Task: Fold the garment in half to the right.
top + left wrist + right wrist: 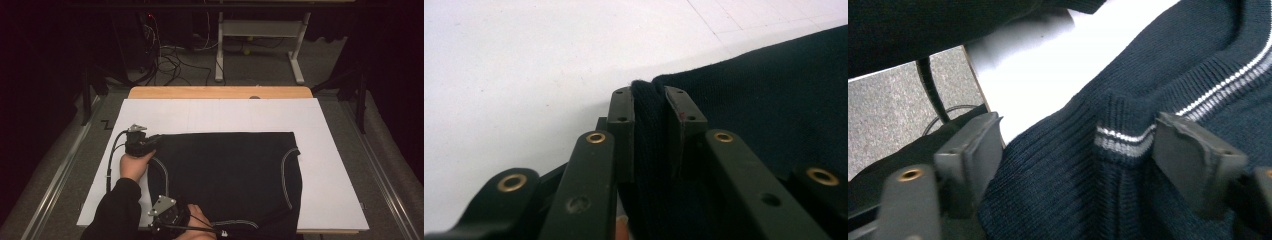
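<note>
A dark navy knitted vest (230, 175) with white-striped ribbed trim lies flat on a white board (330, 165). My left gripper (151, 143) is at the vest's far left corner. In the left gripper view, the left gripper (649, 95) is shut on a bunched fold of the dark knit (769, 100). My right gripper (167, 216) sits at the vest's near left edge, close to the board's front. In the right gripper view, the right gripper (1078, 145) stands wide, with the striped ribbed edge (1120, 140) between the jaws and both pads close against the knit.
The board rests on a wooden table (220, 92) whose far edge shows. Beyond it are a desk frame (260, 30) and loose cables (170, 60) on the floor. A dark-sleeved forearm (117, 207) comes in at the lower left. Bare board lies left and right of the vest.
</note>
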{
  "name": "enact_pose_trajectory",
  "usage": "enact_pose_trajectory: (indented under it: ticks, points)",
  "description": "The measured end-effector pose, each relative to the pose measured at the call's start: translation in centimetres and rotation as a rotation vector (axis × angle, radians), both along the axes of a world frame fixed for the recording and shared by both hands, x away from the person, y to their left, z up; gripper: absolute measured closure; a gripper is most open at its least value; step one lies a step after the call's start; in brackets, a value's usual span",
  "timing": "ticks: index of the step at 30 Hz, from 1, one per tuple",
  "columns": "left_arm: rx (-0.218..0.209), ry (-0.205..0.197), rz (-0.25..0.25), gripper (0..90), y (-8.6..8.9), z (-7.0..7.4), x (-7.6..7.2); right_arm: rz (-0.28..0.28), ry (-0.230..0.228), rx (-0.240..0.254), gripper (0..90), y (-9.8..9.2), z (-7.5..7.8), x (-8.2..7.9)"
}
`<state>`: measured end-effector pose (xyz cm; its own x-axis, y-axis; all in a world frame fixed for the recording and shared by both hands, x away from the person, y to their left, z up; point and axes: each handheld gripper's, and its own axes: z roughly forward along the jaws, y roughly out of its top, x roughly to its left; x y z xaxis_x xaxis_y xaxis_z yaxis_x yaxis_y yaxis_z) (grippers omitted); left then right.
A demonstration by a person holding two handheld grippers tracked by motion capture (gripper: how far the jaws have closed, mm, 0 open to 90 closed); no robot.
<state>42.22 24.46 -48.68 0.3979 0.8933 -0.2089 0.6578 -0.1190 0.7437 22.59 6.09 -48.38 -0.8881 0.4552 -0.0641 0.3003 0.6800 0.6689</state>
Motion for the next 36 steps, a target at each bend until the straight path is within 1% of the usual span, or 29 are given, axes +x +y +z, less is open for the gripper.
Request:
enact_pose_trajectory:
  ticks: [1,3,4,5,6,7,9,12,14,15,16,18,19,20,26,28,30,32,34,36]
  points:
    - [0.0,0.0,0.0,71.8,0.0,0.0,0.0,0.0,0.0,0.0,23.2,0.0,0.0,0.0]
    - [-0.002,0.0,0.0,71.8,0.0,0.0,0.0,-0.014,0.022,0.019,31.1,-0.4,0.2,0.2]
    - [-0.003,0.0,0.0,71.8,0.0,0.0,0.0,-0.014,0.022,0.019,31.1,-0.4,0.2,0.2]
    - [-0.004,0.001,0.0,71.8,0.0,0.0,0.0,-0.023,0.026,0.024,38.7,-0.7,0.3,0.5]
    - [-0.004,0.001,0.0,71.8,0.0,0.0,0.0,-0.023,0.026,0.024,38.7,-0.7,0.3,0.5]
    - [-0.004,0.003,0.0,71.8,0.0,0.0,0.0,-0.022,0.028,0.02,41.8,-0.8,0.4,0.7]
    - [-0.003,0.003,0.0,71.8,0.0,0.0,0.0,-0.021,0.024,0.015,42.6,-0.8,0.4,0.7]
    - [0.0,0.002,0.001,71.8,0.0,0.0,0.0,-0.011,0.006,-0.003,49.6,-0.8,0.4,0.8]
    - [0.003,0.002,0.003,71.8,-0.1,0.0,0.0,-0.011,-0.001,-0.006,55.2,-0.9,0.5,0.9]
    - [0.003,0.002,0.003,71.8,-0.1,0.0,0.0,-0.011,-0.001,-0.006,55.2,-0.9,0.5,0.9]
    - [0.004,0.002,0.004,71.8,-0.1,0.0,0.0,-0.009,-0.001,-0.01,59.1,-1.0,0.5,1.1]
    - [0.005,0.002,0.004,71.8,-0.1,0.0,0.0,-0.01,-0.005,-0.012,60.9,-1.0,0.5,1.1]
    - [0.007,0.001,0.005,71.8,-0.1,0.0,0.0,-0.012,-0.013,-0.017,65.1,-1.0,0.5,1.1]
    - [0.007,0.001,0.005,71.8,-0.1,0.0,0.0,-0.014,-0.015,-0.013,67.2,-1.1,0.5,1.2]
    - [0.006,0.002,0.005,71.8,-0.1,0.0,0.0,-0.02,-0.023,-0.008,73.8,-1.2,0.5,1.2]
    - [0.005,0.002,0.005,71.8,-0.1,0.0,0.0,-0.022,-0.021,-0.006,74.6,-1.3,0.5,1.2]
    - [0.003,0.002,0.004,71.8,-0.1,0.0,0.0,-0.026,-0.015,0.009,76.4,-1.4,0.5,1.3]
    - [0.001,0.002,0.002,71.8,0.0,0.0,0.0,-0.023,-0.018,0.016,77.1,-1.5,0.5,1.3]
    - [0.001,0.002,0.001,71.8,0.0,0.0,0.0,-0.02,-0.023,0.014,77.3,-1.5,0.6,1.3]
    - [0.003,0.001,0.001,71.8,0.0,0.0,0.0,-0.023,-0.035,0.033,77.8,-1.7,0.7,1.1]
